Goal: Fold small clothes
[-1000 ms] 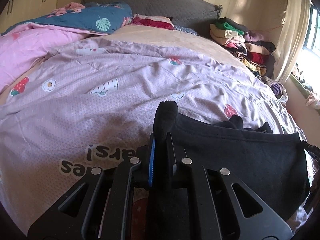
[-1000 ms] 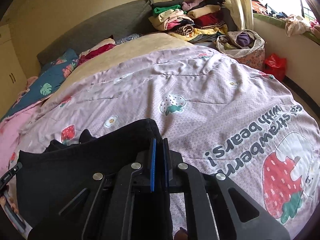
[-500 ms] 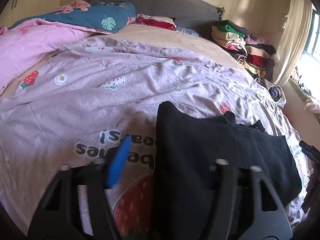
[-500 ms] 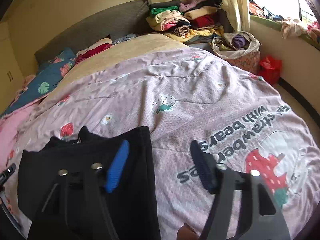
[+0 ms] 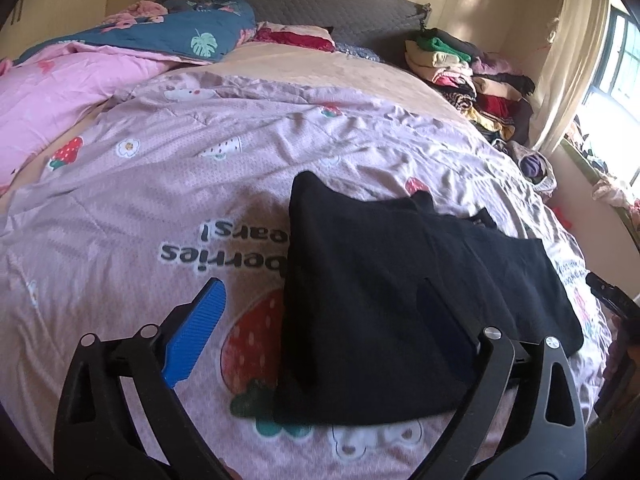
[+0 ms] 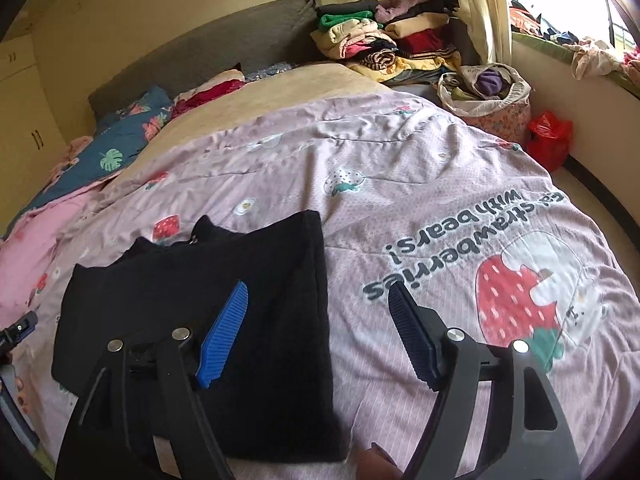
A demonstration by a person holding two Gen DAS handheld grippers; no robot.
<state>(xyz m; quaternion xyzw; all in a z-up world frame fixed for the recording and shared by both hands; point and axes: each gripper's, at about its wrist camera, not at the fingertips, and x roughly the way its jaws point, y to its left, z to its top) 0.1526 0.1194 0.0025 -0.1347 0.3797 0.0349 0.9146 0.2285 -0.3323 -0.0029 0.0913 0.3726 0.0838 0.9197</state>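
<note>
While both grippers stand spread and empty, the black garment (image 5: 384, 304) lies flat on the pink quilt (image 5: 200, 160).

Left wrist view: left gripper (image 5: 320, 324) jaws wide apart, holding nothing; the blue pad (image 5: 196, 332) sits over bare quilt at the near left, the dark pad (image 5: 440, 324) over the garment, which spreads from centre to the near right. Quilt print beside the garment's left edge, upside down and partly covered, reads "berries" and "ears!". Right wrist view: right gripper (image 6: 320, 328) jaws likewise wide apart, empty; blue pad (image 6: 224, 336) over the garment (image 6: 200, 300) at the near left, dark pad (image 6: 412, 332) over the quilt (image 6: 400, 168). Upside-down print at right reads "strawberries with bears!" beside a strawberry picture (image 6: 516, 304).
</note>
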